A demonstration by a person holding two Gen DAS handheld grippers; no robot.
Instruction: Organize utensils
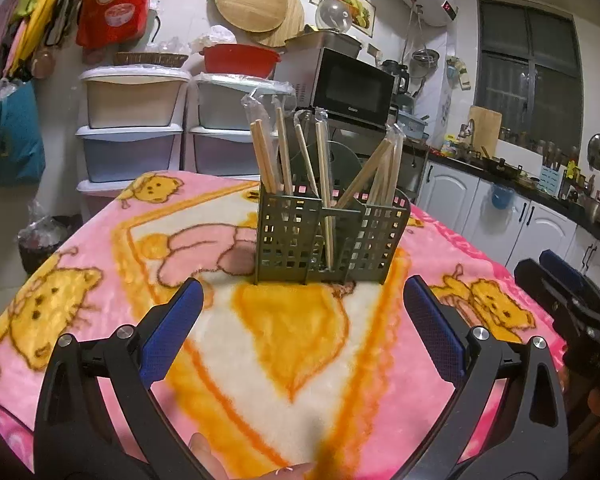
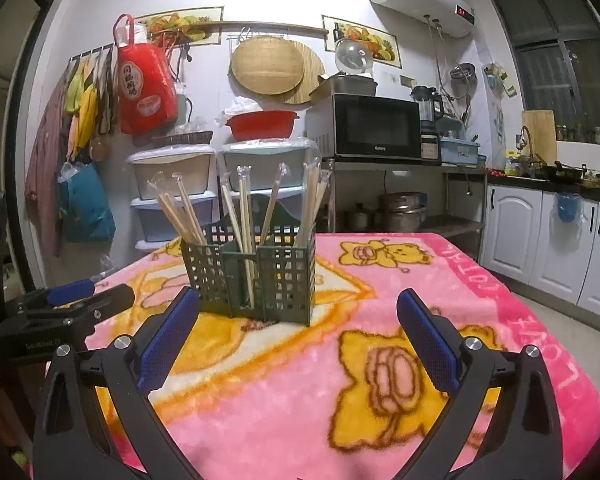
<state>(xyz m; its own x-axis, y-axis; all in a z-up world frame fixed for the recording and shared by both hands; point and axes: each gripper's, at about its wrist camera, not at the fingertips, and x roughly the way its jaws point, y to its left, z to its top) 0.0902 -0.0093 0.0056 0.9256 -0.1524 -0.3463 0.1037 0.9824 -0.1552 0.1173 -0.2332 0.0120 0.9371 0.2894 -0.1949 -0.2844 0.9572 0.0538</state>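
A dark green slotted utensil holder [image 1: 284, 236] stands upright on the pink cartoon blanket [image 1: 100, 240]; it also shows in the right wrist view [image 2: 284, 276]. Several plastic-wrapped wooden chopsticks [image 1: 266, 156] stand in its compartments, also seen from the right wrist [image 2: 244, 216]. My left gripper [image 1: 302, 312] is open and empty, just in front of the holder. My right gripper [image 2: 298, 322] is open and empty, close in front of the holder. The right gripper appears at the right edge of the left wrist view [image 1: 560, 292]; the left gripper appears at the left of the right wrist view [image 2: 72, 300].
The blanket covers the table [image 2: 420, 360]. Behind stand stacked plastic drawers [image 1: 132, 120], a microwave [image 2: 368, 126] on a metal rack, and white kitchen cabinets [image 2: 540, 232] at the right. Bags [image 2: 144, 84] hang on the wall.
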